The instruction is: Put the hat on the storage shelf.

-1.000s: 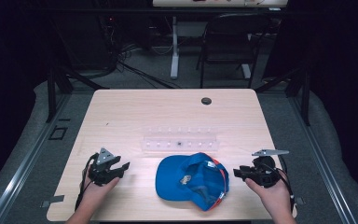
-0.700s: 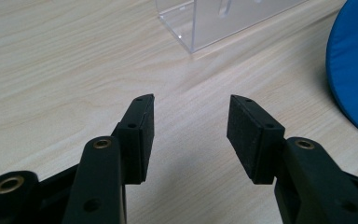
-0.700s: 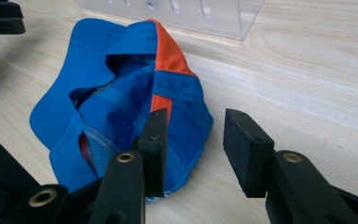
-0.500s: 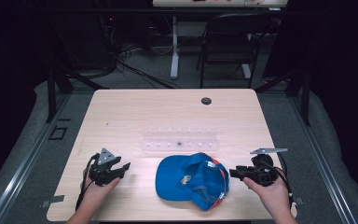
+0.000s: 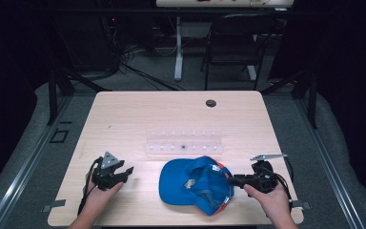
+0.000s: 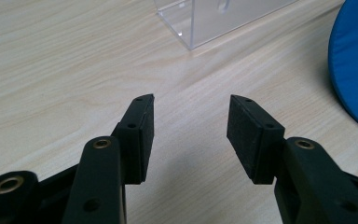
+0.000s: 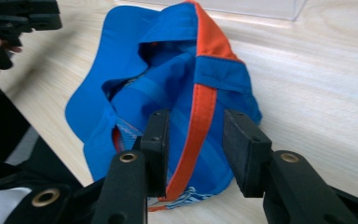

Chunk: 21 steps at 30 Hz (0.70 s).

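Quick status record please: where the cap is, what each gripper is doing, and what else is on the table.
cap: blue with orange trim, lying crumpled at the near middle of the table
right gripper: jaws just been closing, astride the cap's orange strip, pads not pressing
left gripper: open over bare wood, left of cap
rack: clear, behind cap

One blue cap, one clear rack, two claws, perhaps one table grommet.
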{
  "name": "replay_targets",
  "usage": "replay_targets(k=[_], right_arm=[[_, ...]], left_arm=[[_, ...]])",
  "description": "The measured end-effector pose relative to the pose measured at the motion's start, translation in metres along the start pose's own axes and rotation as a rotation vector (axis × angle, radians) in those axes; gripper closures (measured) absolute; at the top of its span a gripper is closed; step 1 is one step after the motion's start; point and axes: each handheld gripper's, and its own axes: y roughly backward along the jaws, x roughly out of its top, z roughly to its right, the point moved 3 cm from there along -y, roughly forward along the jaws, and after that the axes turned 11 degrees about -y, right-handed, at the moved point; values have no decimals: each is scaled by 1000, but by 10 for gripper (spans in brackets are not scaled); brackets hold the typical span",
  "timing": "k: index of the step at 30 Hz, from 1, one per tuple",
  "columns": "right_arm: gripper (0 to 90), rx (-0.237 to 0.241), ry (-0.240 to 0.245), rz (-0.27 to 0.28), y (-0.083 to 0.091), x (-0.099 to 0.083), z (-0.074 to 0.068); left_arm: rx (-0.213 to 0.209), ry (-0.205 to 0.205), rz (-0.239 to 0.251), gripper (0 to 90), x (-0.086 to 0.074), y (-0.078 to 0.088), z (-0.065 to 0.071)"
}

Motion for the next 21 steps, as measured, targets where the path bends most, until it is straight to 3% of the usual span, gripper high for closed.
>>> replay_targets(k=[10,18,21], right_arm=[[613,31,-30,-36,-10,-4,2],[632,63,-96,-60,-17,-7,5],[643,70,-89,-87,-20,-8,6]], left_arm=[[2,1,-1,515,0,0,-1],[2,1,-1,515,0,0,-1],[2,1,-2,515,0,0,-1]])
